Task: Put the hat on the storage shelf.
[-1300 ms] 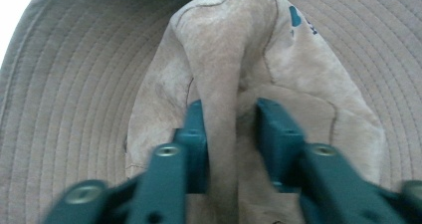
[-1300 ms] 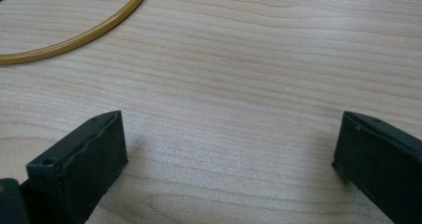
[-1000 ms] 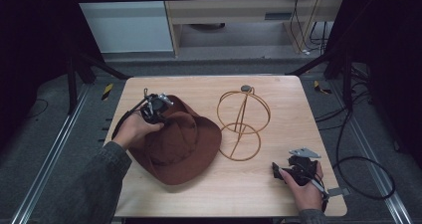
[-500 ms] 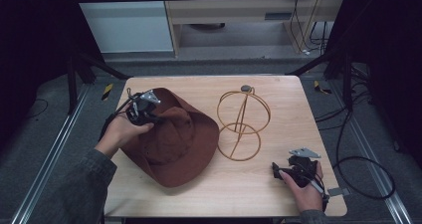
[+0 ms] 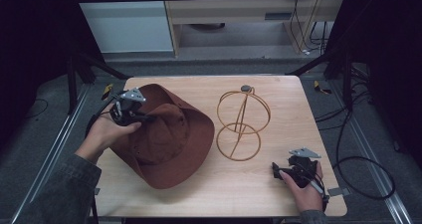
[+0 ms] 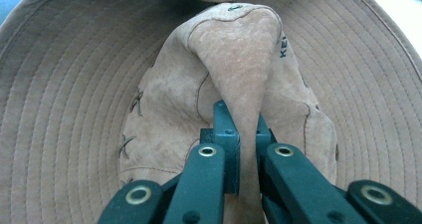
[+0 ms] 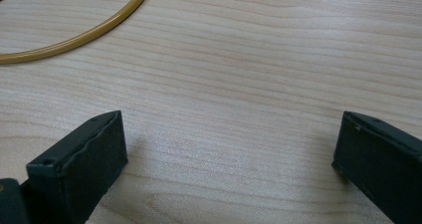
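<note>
Left gripper (image 6: 242,134) pinching top of brown hat (image 5: 169,134), hat tipped up at table's left side. Wire stand (image 5: 242,122) beside it, bare. Hat not on stand yet. Right gripper (image 5: 284,171) wide apart, holding nothing.

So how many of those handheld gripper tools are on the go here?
2. The left gripper is at the table's left, pinching the brown hat's crown; the right gripper rests open near the front right corner.

High view looks down over the table (image 5: 259,189); left gripper view shares its hat (image 5: 169,134), close up.
</note>
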A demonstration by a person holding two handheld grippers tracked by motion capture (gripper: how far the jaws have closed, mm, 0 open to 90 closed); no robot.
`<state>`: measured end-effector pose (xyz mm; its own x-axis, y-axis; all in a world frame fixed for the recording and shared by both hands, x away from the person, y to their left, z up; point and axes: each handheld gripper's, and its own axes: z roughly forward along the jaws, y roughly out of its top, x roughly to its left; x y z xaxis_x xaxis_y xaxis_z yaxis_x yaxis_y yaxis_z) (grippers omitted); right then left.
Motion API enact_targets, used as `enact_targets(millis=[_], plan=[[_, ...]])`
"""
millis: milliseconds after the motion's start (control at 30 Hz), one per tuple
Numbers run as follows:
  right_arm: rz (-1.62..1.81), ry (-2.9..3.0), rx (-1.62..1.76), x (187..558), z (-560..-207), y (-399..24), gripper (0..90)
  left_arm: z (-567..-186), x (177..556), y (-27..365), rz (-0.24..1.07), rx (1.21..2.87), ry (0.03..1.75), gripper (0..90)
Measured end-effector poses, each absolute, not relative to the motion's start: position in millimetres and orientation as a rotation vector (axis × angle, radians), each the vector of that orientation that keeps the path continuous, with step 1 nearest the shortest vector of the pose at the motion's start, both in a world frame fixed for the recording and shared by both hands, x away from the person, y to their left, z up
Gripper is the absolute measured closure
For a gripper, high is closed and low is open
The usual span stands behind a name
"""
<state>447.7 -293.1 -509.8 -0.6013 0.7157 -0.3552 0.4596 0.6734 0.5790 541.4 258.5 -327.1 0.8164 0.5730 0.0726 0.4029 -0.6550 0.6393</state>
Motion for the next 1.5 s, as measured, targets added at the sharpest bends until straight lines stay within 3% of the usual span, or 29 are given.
enact_targets(millis=[1033,1500], plan=[[0.587,2.314,0.903,448,-510,-293,0.4,-258,509,293,0.454,2.251,0.701,88.7],[0.587,2.313,0.905,448,-510,-293,0.4,-235,503,277,0.456,2.228,0.644,88.7]])
